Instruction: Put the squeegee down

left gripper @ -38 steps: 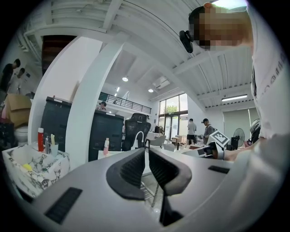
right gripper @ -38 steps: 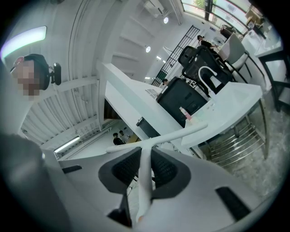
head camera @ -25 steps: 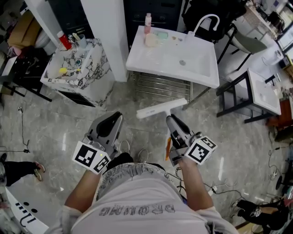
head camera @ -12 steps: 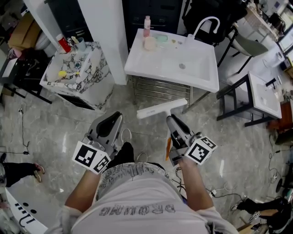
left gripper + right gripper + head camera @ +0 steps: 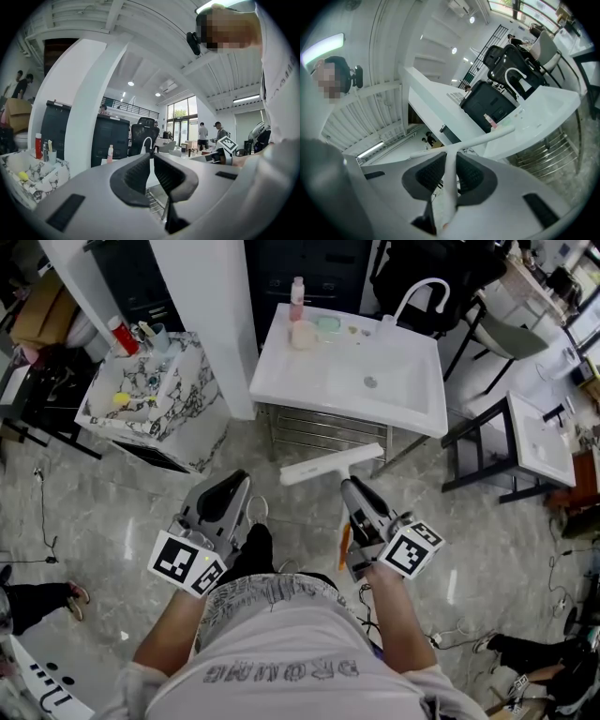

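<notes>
Sink point(image 5: 412, 395) seemingly nearer; squeegee point(image 5: 330, 465) stays clamped.

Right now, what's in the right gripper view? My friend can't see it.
The right tongs are shut on a white squeegee. Beyond it stands a white sink with a curved faucet and a pink bottle.

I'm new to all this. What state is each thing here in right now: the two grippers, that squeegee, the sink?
Right gripper: shut on the squeegee's handle.
Squeegee: held in the air short of the sink, not yet put down.
Left gripper: shut, nothing between its jaws.
Sink: basin bare, no water seen running.
Pink bottle: upright at the sink's back edge.
</notes>
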`<move>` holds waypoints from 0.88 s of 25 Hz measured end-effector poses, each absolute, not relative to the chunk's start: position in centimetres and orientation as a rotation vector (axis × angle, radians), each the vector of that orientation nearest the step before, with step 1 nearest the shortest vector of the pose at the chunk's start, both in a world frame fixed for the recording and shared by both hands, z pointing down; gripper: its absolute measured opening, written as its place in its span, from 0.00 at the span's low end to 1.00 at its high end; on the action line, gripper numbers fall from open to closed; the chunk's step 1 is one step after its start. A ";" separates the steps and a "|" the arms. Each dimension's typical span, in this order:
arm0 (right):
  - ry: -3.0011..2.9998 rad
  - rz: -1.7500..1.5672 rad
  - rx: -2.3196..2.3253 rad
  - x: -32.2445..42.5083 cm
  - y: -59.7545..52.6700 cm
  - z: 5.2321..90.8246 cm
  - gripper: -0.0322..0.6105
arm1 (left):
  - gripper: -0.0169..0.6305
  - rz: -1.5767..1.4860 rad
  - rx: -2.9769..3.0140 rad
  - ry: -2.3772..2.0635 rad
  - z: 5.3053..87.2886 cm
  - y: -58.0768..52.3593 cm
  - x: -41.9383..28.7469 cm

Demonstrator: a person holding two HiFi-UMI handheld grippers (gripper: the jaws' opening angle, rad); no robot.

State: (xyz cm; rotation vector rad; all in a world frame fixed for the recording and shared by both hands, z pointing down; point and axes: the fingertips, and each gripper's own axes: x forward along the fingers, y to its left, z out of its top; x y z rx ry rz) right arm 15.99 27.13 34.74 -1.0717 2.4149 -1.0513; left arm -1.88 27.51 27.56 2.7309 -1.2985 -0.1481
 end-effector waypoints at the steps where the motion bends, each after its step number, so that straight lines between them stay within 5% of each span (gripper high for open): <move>1: 2.415 -1.051 -1.074 15.9 26.8 34.8 0.18 | 0.09 -0.149 2.731 -1.296 27.6 27.2 -2.0; 22: 2.398 -1.102 -1.160 10.3 14.6 36.7 0.18 | 0.09 -0.152 2.705 -1.202 30.1 13.2 -7.4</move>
